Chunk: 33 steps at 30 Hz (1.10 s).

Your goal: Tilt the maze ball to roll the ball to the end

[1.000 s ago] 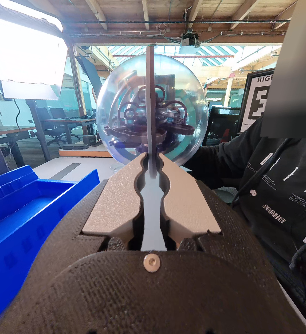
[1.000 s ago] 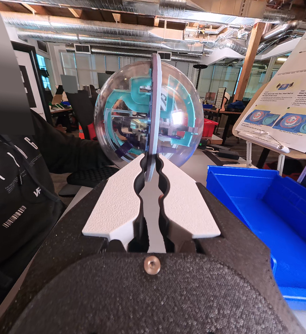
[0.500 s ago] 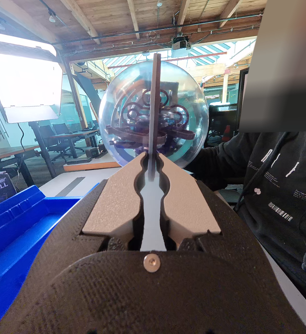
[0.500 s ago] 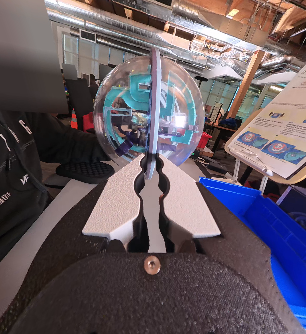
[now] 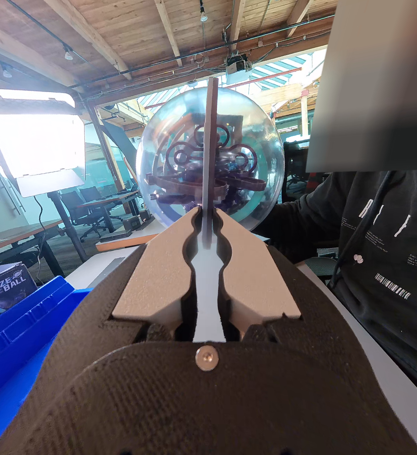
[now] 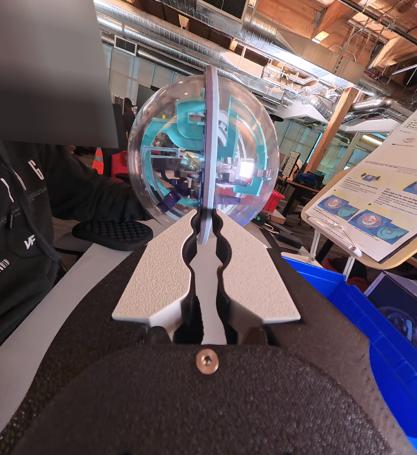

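Left wrist view: left gripper [image 5: 208, 212] clamps the maze ball's [image 5: 247, 157] rim; right gripper [image 6: 205, 212] clamps it opposite, above the table [image 6: 30, 327].

**Grippers: both closed, raised**

Left gripper [image 5: 208, 216]: fingers drawn nearly together, tips clamped on a thin flat rim, pointing forward and slightly upward. Right gripper [image 6: 206, 216]: same condition, fingers pinched on the opposite edge, tips level, held above the table.

Left tool [image 5: 208, 216] pinches the maze ball's [image 5: 239, 160] flat rim.
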Motion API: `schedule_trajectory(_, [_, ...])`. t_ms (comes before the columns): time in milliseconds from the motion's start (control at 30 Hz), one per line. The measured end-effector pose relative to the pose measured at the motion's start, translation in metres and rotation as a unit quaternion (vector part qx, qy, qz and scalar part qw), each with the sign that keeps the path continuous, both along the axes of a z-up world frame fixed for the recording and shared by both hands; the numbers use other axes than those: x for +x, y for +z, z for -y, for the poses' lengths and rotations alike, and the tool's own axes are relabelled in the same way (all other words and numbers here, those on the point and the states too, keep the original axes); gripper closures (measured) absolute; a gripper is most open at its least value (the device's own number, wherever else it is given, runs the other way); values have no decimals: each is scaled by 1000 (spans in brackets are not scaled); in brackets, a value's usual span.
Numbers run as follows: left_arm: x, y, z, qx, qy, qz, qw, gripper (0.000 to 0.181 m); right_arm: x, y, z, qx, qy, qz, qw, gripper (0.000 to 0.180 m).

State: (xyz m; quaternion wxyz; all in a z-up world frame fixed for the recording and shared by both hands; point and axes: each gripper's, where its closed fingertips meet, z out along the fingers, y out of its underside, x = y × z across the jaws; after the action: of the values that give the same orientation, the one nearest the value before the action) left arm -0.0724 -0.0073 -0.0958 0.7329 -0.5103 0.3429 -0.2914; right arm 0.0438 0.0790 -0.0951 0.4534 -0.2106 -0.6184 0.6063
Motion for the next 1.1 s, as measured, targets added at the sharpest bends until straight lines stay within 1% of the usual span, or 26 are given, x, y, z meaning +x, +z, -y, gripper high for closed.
schedule_trajectory(1100, [5, 3, 0, 16, -3, -6, 1000, 174, 5, 11, 2, 17, -2, -15, 1000, 173])
